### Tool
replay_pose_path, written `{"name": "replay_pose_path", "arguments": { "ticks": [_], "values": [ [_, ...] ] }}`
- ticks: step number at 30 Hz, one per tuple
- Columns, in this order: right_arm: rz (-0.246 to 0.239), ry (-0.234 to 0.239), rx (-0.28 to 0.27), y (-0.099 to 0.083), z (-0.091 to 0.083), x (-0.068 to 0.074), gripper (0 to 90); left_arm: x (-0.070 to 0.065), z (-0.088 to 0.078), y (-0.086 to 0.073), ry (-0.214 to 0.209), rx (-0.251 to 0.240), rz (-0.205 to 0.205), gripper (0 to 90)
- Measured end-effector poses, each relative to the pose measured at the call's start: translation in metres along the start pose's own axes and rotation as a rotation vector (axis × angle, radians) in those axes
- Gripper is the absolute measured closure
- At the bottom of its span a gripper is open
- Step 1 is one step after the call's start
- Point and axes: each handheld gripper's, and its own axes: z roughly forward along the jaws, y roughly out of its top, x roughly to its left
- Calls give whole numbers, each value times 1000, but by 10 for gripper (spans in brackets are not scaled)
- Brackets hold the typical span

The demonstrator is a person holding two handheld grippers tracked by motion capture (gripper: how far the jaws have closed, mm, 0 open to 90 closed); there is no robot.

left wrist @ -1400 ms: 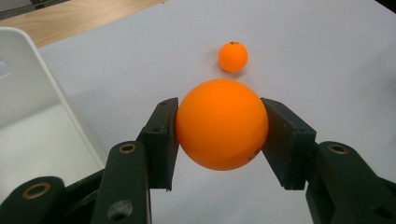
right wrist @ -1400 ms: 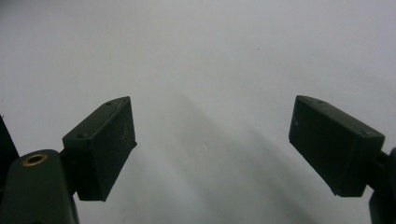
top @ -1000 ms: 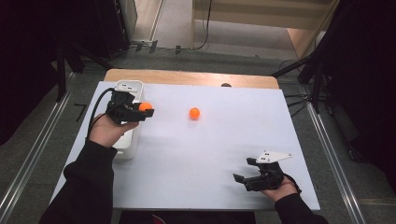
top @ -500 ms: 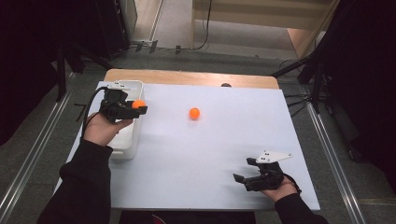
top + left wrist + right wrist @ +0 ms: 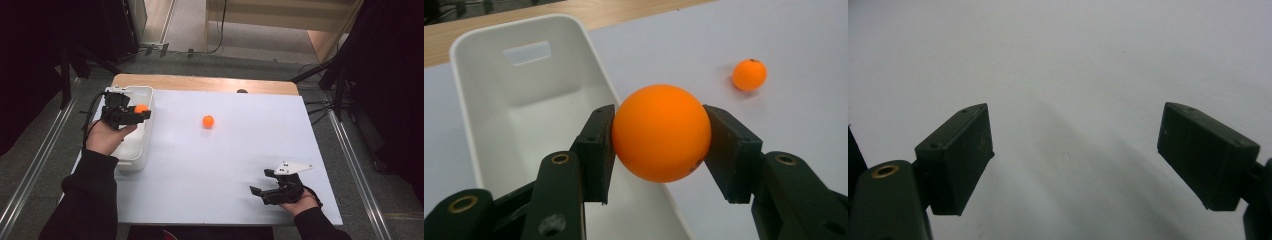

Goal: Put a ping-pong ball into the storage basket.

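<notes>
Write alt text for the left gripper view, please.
An orange ball is pinched between the two black jaws of the left claw, above the rim of a white plastic bin. A second orange ball lies farther off on the white table.

The high view looks forward and down from above the person's side of the worktop [image 5: 225, 165], far enough off to take in its whole white top, the floor around it and both forearms coming in from below. The left gripper view rides on the left tongs [image 5: 659, 145], looking along their jaws from very near at the held orange ball [image 5: 660, 139], with the white bin [image 5: 531, 115] and a second orange ball [image 5: 749, 74] beyond; the high view shares those three things. The right gripper view rides on the right tongs [image 5: 1075, 150], close above bare white worktop near the high view's right corner.
</notes>
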Motion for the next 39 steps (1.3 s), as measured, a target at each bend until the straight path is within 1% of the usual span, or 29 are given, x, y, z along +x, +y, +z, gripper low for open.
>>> {"name": "replay_pose_path", "arguments": {
  "ticks": [2,5,10,12,13,16,17,18,21,25,29,30,35,37,38,39],
  "values": [
    [0,-1,0,0,0,0,131,2,1,0,32,-1,-9,499],
    [0,-1,0,0,0,0,131,3,1,-1,34,-5,-19,499],
    [0,-1,1,0,0,0,131,8,0,-2,60,-28,-33,500],
    [1,-2,1,0,0,0,131,10,2,-2,75,-31,-44,500],
    [1,-2,1,0,0,0,131,10,2,-2,75,-31,-44,500],
    [1,-3,1,0,0,0,131,13,4,-4,99,-19,-69,500],
    [2,-2,1,0,0,0,131,13,4,-4,99,-19,-69,500],
    [2,-3,0,0,0,0,131,15,5,-4,115,-13,-76,499],
    [1,-3,0,0,0,0,131,17,6,-5,134,-27,-83,499],
    [1,-3,0,0,0,0,131,20,6,-6,134,-40,-102,498],
    [0,-4,1,0,0,0,132,22,10,-7,134,-23,-112,499],
    [-1,-4,1,0,0,0,131,23,14,-8,137,-14,-121,498],
    [1,-5,2,0,0,0,132,25,20,-9,135,-8,-126,498],
    [1,-7,2,0,0,0,131,25,21,-10,144,-3,-128,497],
    [1,-5,2,0,0,0,131,26,24,-10,153,-1,-139,497],
    [1,-5,2,0,0,0,131,26,24,-10,153,-1,-139,497]
  ]
}}
